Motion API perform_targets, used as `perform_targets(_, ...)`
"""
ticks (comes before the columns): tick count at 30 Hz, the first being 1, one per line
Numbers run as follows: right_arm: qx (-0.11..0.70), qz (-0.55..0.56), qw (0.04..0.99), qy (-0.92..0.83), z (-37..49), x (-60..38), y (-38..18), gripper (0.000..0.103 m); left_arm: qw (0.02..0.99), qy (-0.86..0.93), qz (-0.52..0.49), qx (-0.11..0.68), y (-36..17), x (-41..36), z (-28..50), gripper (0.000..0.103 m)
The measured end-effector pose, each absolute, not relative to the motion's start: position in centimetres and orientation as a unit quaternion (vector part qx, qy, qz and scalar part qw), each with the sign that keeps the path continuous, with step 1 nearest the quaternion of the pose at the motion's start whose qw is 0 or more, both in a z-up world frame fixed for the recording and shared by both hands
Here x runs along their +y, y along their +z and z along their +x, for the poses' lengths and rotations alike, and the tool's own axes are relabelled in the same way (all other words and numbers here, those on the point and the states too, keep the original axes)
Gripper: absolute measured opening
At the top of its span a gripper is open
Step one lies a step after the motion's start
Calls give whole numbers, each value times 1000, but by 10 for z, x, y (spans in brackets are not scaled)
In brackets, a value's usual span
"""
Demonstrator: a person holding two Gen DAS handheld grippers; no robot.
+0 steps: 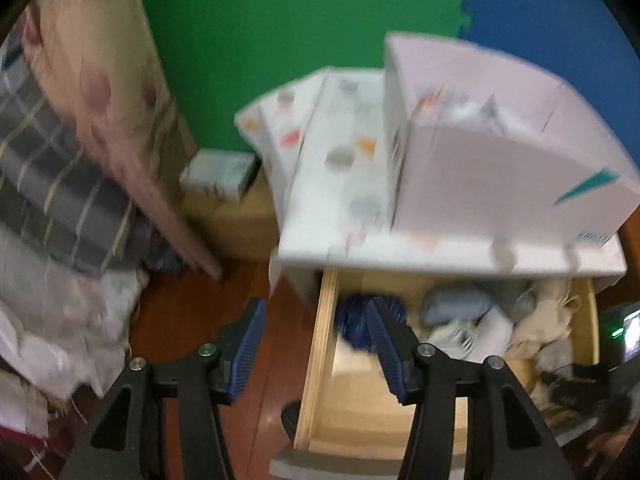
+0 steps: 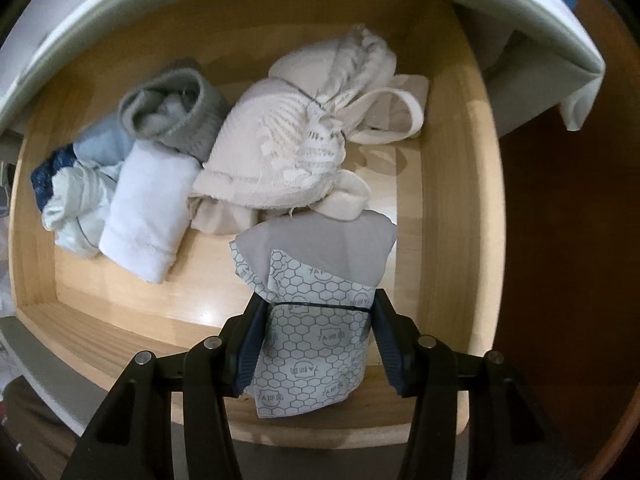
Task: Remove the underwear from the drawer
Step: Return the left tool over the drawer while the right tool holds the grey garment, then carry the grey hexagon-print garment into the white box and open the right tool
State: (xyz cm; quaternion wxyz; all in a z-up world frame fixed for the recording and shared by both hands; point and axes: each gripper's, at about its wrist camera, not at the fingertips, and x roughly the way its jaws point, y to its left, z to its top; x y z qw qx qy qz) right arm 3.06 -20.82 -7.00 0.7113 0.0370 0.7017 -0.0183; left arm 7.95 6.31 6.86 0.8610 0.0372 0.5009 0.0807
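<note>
The wooden drawer [image 2: 440, 184] is pulled open and holds several folded garments. My right gripper [image 2: 316, 312] is inside it, shut on a grey underwear piece with a hexagon-patterned lining [image 2: 312, 320] near the drawer's front right. Behind it lie a cream lace bra [image 2: 296, 136], a white folded piece [image 2: 148, 208], a grey rolled piece [image 2: 172, 108] and dark blue fabric [image 2: 48, 172]. My left gripper [image 1: 316, 316] is open and empty, above the drawer's left wall [image 1: 320, 344]. The left wrist view is blurred; the dark blue fabric [image 1: 352, 320] shows there.
A white patterned cabinet top [image 1: 340, 200] overhangs the drawer, with a white box [image 1: 500, 152] on it. Piled plaid and pale cloth [image 1: 52, 208] lies at the left on the red-brown floor [image 1: 192, 312]. Green and blue foam mats [image 1: 280, 20] stand behind.
</note>
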Motion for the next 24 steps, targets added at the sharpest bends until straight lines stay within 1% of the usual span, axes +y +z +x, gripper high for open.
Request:
perform_targets(7, 684, 55, 728, -12, 33, -216, -41, 48, 841, 89, 37, 532, 15, 62, 65, 54)
perform_targets(12, 665, 63, 744, -7, 36, -221, -11, 48, 839, 77, 51, 537, -5, 51, 57, 54)
perform_targets(24, 623, 68, 780, 8, 28, -230, 62, 48, 849, 62, 52, 521, -2, 45, 53, 54)
